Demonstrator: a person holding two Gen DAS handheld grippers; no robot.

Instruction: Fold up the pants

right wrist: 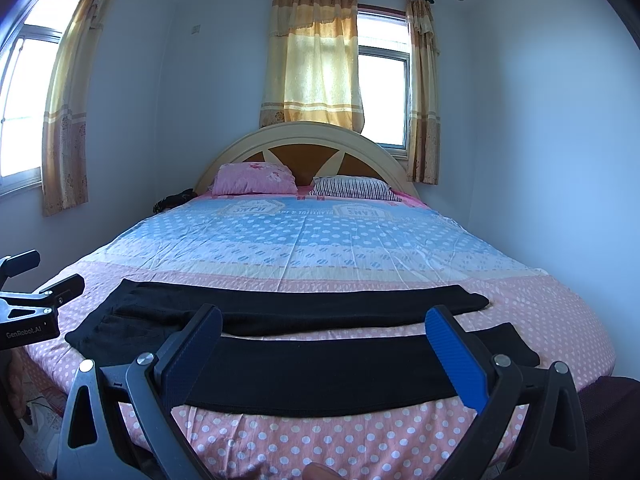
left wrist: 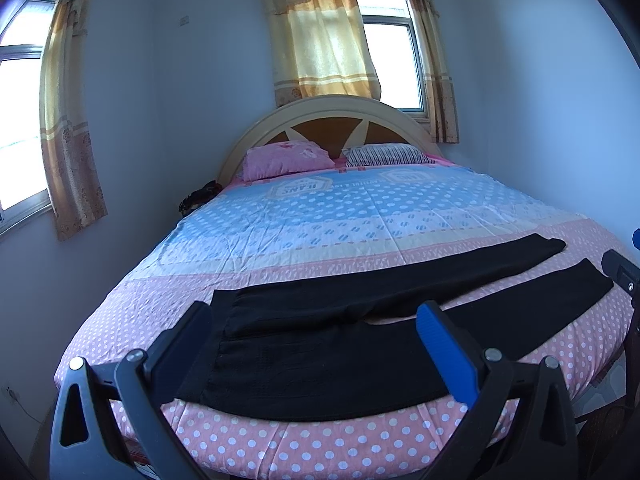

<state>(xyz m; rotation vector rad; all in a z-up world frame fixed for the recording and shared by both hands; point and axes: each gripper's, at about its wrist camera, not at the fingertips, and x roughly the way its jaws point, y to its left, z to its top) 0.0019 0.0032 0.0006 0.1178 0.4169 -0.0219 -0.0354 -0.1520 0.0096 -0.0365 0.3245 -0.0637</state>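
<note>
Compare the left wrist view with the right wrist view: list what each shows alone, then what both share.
Left wrist only: the pants' waistband up close between the open left tongs.
Right wrist only: the near leg between the open right tongs.
Both: black pants flat across the bed, legs apart, nothing gripped.

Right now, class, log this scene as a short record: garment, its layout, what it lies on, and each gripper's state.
garment: black pants
layout: spread flat across the foot of the bed, unfolded, legs apart, waist toward the left
surface: bed with dotted pink and blue cover
pillows: pink pillow and striped pillow by the headboard
left gripper: open, above the waist end, holding nothing
right gripper: open, above the near leg, holding nothing
</note>
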